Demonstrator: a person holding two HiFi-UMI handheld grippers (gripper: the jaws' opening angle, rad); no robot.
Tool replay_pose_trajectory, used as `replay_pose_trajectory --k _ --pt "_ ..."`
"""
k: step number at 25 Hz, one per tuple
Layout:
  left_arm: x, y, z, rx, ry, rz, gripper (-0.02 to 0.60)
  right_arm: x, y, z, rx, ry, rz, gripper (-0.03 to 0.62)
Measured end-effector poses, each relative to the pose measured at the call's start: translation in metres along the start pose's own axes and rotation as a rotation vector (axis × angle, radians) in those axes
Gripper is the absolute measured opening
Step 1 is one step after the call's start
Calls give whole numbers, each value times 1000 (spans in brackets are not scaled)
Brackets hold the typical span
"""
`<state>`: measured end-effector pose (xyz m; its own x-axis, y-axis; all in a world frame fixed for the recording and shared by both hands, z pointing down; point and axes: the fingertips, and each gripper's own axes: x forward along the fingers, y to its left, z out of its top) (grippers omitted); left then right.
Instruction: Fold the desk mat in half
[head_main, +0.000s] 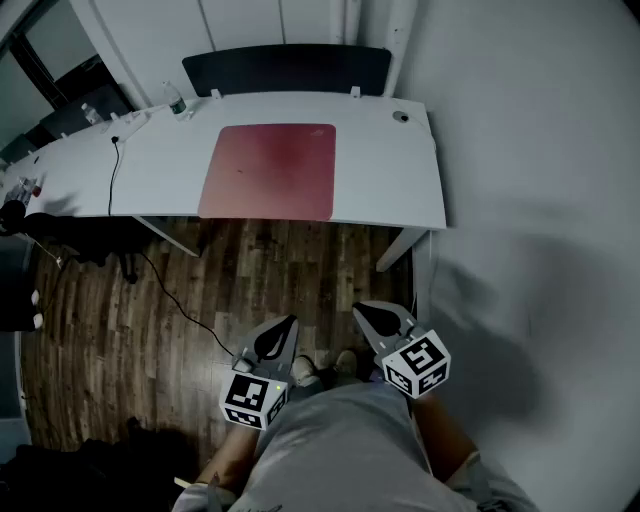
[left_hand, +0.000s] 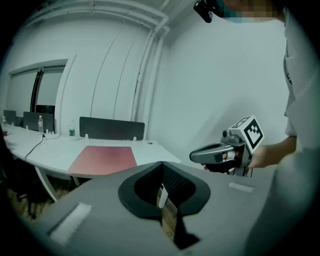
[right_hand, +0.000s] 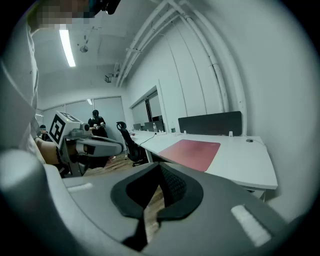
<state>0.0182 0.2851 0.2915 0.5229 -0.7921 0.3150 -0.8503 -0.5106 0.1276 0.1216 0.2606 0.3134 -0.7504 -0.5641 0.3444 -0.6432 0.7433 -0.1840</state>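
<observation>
Red rectangular desk mat, flat and unfolded on white tabletop. Left tool and right tool well short of it over brown wooden floor, jaws closed, empty.

A dull-red rectangular desk mat is shown against a plain white long desk. The plank floor is streaked in dark brown wood grain. Black-and-white square markers are carried on the grey left gripper and the grey right gripper. The upright partition panel is coloured black.
</observation>
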Motion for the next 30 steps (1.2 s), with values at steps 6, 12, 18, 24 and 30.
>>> replay_pose_trajectory --k 6,12,18,24,30 --pt "-10 3 -2 -6 -2 -3 18 2 11 -2 -13 12 -1 5" --pt "-25 12 -5 11 -10 -18 18 7 23 7 9 -35 -41 6" --pt "-37 14 -4 21 -31 -74 20 8 34 6 30 -52 -94 6" --pt "-38 15 -8 6 -32 -101 18 8 43 -1 37 -48 -100 6" --pt "-22 23 -8 6 -21 -112 18 15 30 2 38 -57 -99 7"
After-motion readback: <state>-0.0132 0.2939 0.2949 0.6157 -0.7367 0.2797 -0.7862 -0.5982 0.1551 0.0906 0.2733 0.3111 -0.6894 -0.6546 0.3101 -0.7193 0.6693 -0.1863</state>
